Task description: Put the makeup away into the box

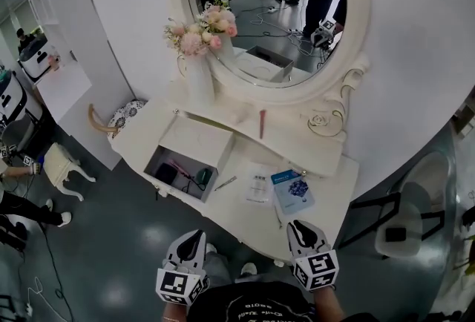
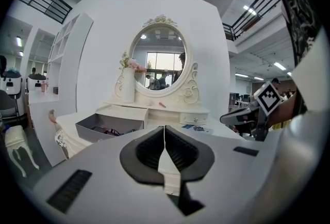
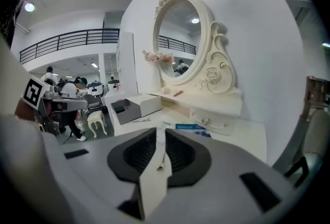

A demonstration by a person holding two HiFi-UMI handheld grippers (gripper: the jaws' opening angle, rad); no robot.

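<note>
1. Head view: both hand-held grippers are near the bottom of the frame, at the front edge of the white dressing table (image 1: 330, 191), and point toward it. The left gripper (image 1: 193, 235) is off the table's front edge, over the dark floor (image 1: 111, 239). The right gripper (image 1: 298, 225) is at the edge, near a blue packet (image 1: 292, 193). Neither touches anything. The box (image 1: 189, 157) sits open on the table's left part, with dark items and a green round piece inside. A thin pen-like stick (image 1: 225, 182) lies just beside the box, and a white sachet (image 1: 257, 185) lies between the stick and the blue packet. A pink tube (image 1: 262, 123) rests on the raised shelf under the oval mirror (image 1: 274, 9), and a vase of flowers (image 1: 200, 53) stands at the left.

2. Left gripper view: the left gripper (image 2: 164, 131) is held nearly level. Its jaws are pressed together and hold nothing. The open box (image 2: 108, 124) lies ahead to the left, and the right gripper (image 2: 242, 117) shows at the right.

3. Right gripper view: the right gripper (image 3: 161, 132) tilts slightly downward. Its jaws stand a narrow slit apart with nothing held between them. Ahead lie the blue packet (image 3: 188, 127), the stick (image 3: 140, 120) and the box (image 3: 126, 109). A white stool (image 3: 97, 120) stands on the floor beyond.
</note>
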